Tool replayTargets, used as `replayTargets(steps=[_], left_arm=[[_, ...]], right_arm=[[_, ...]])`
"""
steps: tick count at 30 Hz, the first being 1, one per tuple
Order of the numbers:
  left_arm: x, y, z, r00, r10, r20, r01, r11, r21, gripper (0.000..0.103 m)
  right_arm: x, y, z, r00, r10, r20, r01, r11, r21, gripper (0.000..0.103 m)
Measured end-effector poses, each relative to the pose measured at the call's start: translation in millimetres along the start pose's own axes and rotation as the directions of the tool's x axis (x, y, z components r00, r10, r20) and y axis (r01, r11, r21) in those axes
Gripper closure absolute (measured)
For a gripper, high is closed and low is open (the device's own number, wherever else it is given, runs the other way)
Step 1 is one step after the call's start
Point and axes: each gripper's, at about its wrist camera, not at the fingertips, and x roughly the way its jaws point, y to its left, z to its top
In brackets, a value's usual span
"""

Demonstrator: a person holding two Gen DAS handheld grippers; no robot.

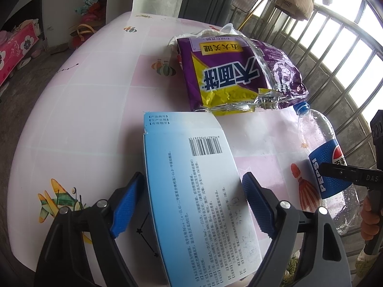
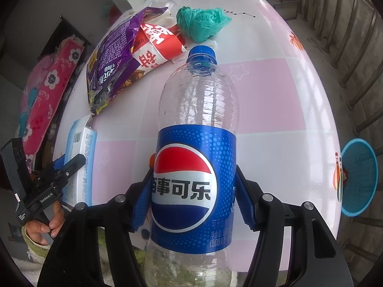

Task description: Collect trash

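Progress check: nothing binned yet as far as I can see. The blue mesh plastic basket [image 2: 359,177] sits off the table's right edge, looks empty from here, though I only see part of its inside. Left on the pink-and-white checked tablecloth [image 1: 95,95]: the purple-and-yellow crinkled noodle wrapper [image 1: 229,71], a red-and-white paper cup [image 2: 160,47] tucked under it, a crumpled teal plastic bag [image 2: 201,24], plus the two items I'm on now

Left gripper [image 1: 194,205]: jaws spread wide around the near end of the flat pale-blue cardboard medicine box [image 1: 191,179]. Left blue pad [image 1: 126,203] looks to be at the box edge, right pad stands just off it. I read that as straddling, not a firm pinch yet

Right gripper [image 2: 194,198]: jaws about half spread, both blue pads against the blue label of the empty clear Pepsi bottle [image 2: 198,119], which lies cap-away near the table's front edge. I judge that as pinched, ready to lift to the basket

Next: close left on the box
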Motion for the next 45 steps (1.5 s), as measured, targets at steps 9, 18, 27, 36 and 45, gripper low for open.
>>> replayTargets(steps=[9,18,27,36,45], left_arm=[[-1.4,-0.3,-2.2,1.0,-0.002,0.001,0.002,1.0,0.003,0.023],[-2.2,-12.6,-5.9,0.999,-0.031,-0.016,0.032,0.999,0.043,0.023],[-1.8,-13.9,-8.5,0.998,-0.058,-0.016,0.059,0.997,0.041,0.023],[-4.0,0.1,-5.1,0.996,-0.09,-0.015,0.089,0.995,-0.045,0.02],[1.5,-13.4,-1.2,1.0,-0.014,-0.023,0.013,1.0,-0.026,0.019]], right_arm=[[-0.2,-0.8,0.2,1.0,0.001,-0.001,-0.001,1.0,-0.002,0.045],[-1.2,-0.8,-0.4,1.0,0.001,-0.004,-0.001,1.0,0.004,0.045],[-0.5,-2.3,0.8,1.0,0.007,0.002,-0.007,1.0,0.014,0.045],[-5.3,-3.7,-0.8,0.999,0.004,0.035,-0.005,1.0,0.028,0.043],[-2.3,-3.2,0.5,0.999,0.014,0.037,-0.015,0.999,0.032,0.042]])
